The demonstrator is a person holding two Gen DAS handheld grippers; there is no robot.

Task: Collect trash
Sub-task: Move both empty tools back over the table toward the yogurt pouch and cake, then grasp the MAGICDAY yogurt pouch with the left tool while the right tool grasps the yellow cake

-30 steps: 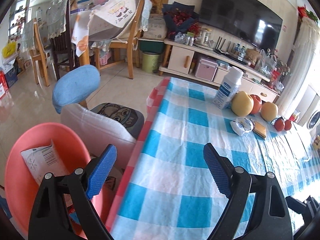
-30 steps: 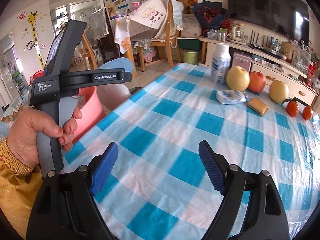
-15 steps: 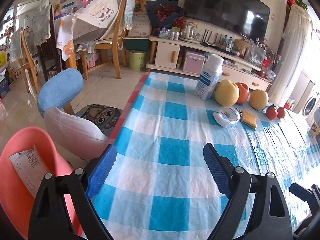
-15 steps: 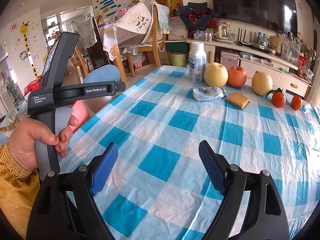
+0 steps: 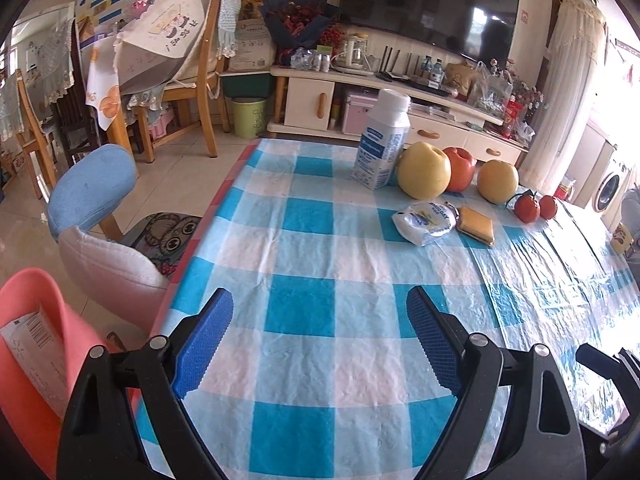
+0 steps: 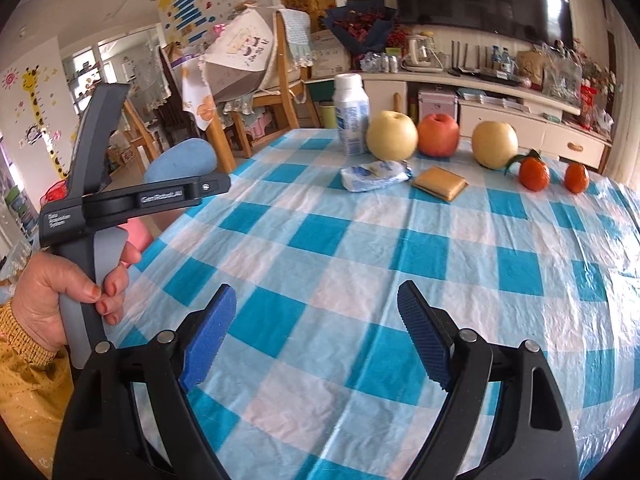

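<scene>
Both grippers, left gripper [image 5: 320,320] and right gripper [image 6: 316,316], are held wide and empty over the checked tablecloth [image 5: 304,248]; approach judged underway, crumpled white wrapper [image 6: 376,175] to be reached next.

Blue-and-white checked tablecloth [image 5: 320,240], red-edged. Two yellow pears [image 6: 392,135], a red apple [image 6: 438,135], two orange tangerines [image 6: 534,173]. White wrapper [image 5: 426,223] with blue print, possibly. Salmon-pink bin [image 5: 28,300].
</scene>
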